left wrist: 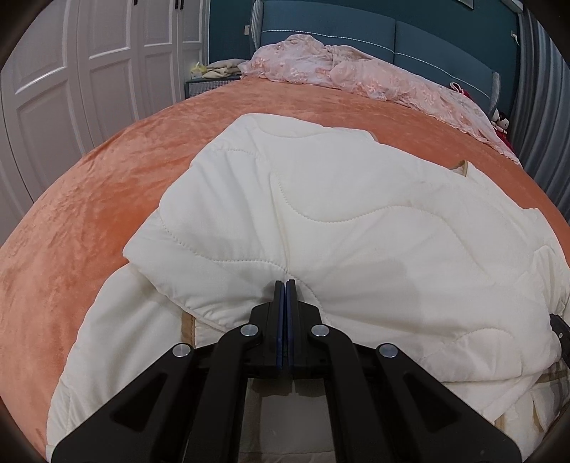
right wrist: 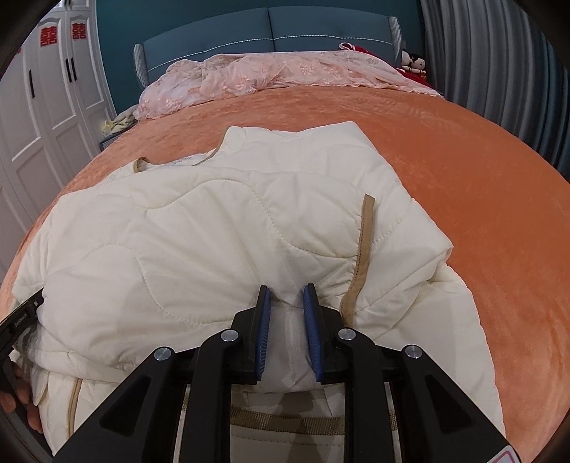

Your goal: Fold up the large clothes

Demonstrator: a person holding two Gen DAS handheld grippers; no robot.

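Note:
A cream quilted jacket [left wrist: 356,213] with tan trim lies partly folded on the orange bedspread [left wrist: 107,199]. My left gripper [left wrist: 285,285] is shut, pinching a fold of the jacket near its lower edge. In the right wrist view the jacket [right wrist: 213,231] fills the middle, its collar at the far end. My right gripper [right wrist: 288,294] has its blue pads [right wrist: 263,313] a little apart with a bunched fold of jacket between them. The left gripper's body shows at the left edge of the right wrist view [right wrist: 17,324].
A pink lace cover [right wrist: 270,71] is heaped at the head of the bed before the blue headboard [right wrist: 270,32]. White wardrobe doors [left wrist: 71,64] stand to the left, grey curtains [right wrist: 498,71] to the right. The orange bedspread [right wrist: 481,178] lies around the jacket.

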